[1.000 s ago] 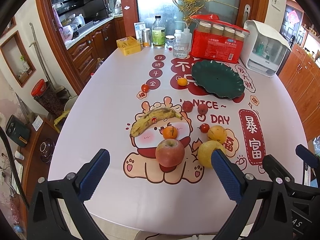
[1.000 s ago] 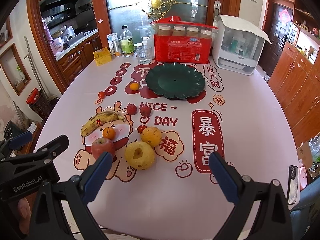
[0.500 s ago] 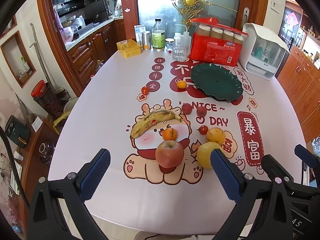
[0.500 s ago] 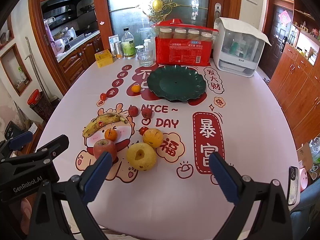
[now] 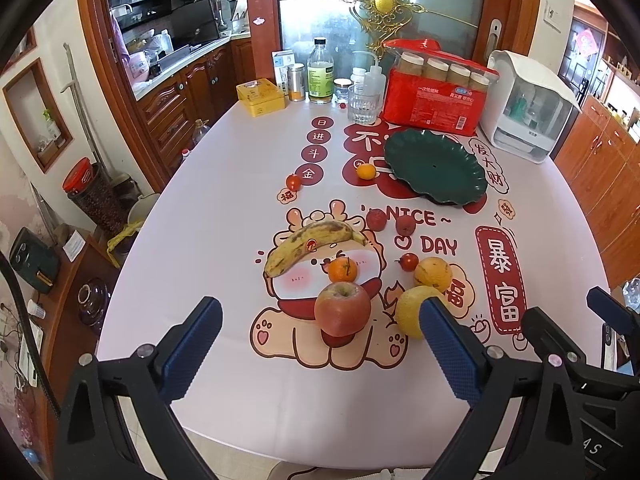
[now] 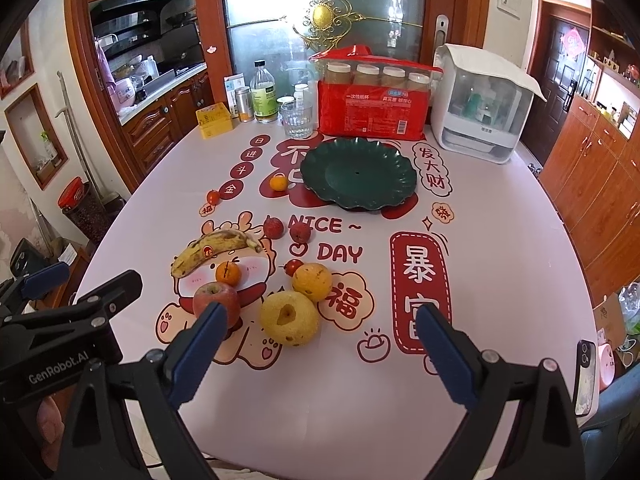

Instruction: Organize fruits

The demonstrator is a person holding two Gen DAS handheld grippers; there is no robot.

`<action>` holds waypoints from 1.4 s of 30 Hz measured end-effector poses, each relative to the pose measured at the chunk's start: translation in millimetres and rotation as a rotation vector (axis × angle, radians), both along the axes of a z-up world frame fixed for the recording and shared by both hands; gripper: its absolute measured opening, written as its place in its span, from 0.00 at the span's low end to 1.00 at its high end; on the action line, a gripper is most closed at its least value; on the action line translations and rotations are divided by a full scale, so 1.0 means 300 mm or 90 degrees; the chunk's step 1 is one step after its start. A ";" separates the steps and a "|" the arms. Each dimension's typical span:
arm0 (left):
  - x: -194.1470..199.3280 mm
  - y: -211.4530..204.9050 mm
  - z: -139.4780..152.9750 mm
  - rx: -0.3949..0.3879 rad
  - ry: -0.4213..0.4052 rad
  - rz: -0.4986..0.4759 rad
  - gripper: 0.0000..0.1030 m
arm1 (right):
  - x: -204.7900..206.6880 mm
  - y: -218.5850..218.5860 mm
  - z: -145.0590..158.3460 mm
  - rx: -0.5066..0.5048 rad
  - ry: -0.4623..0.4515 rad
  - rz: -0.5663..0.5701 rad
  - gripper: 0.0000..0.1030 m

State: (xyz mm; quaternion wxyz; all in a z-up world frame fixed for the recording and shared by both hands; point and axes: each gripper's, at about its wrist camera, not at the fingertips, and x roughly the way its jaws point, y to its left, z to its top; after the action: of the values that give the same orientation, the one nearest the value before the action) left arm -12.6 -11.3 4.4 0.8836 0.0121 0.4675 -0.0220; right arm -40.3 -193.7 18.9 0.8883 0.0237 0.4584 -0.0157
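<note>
Daylight pours through the glass door (image 5: pixel 384 20) behind my table (image 5: pixel 224 184), blowing it out; sharp centre, fisheye edges bend, corners black.

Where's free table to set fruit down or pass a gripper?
Free: right side of the table beyond the red banner; near edge below the pear; left of the banana. The green plate is empty. Crowded: fruit cluster around the apple, back row by the red pack.

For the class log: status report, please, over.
Left gripper open, right gripper open, both empty. Fruit loose on table; green plate empty. Nothing blocking.
</note>
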 end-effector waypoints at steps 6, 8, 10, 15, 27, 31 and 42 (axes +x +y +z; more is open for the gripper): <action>0.007 0.012 0.022 0.003 -0.003 0.003 0.95 | 0.007 0.011 0.006 0.009 -0.004 0.013 0.91; 0.011 0.016 0.031 0.006 -0.007 0.006 0.95 | 0.011 0.017 0.008 0.006 -0.006 0.017 0.91; 0.014 0.016 0.036 0.009 -0.012 0.007 0.95 | 0.015 0.017 0.008 0.006 -0.006 0.018 0.91; 0.035 0.014 0.029 0.002 -0.007 0.004 0.96 | 0.027 0.011 0.001 0.011 0.003 0.017 0.91; 0.112 0.063 -0.090 -0.035 0.041 -0.009 0.96 | 0.105 -0.014 -0.054 0.039 0.030 0.057 0.90; 0.121 0.088 -0.132 -0.024 0.028 -0.023 0.96 | 0.133 -0.025 -0.100 0.022 0.041 0.066 0.89; 0.191 0.103 -0.318 -0.085 0.093 -0.064 0.96 | 0.193 -0.035 -0.264 0.031 0.093 0.111 0.85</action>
State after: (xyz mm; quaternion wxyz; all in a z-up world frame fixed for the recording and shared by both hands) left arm 44.7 19.5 -91.1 0.8440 -0.0248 0.5267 -0.0983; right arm 17.5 -204.3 -60.4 0.8495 0.0040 0.5227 0.0711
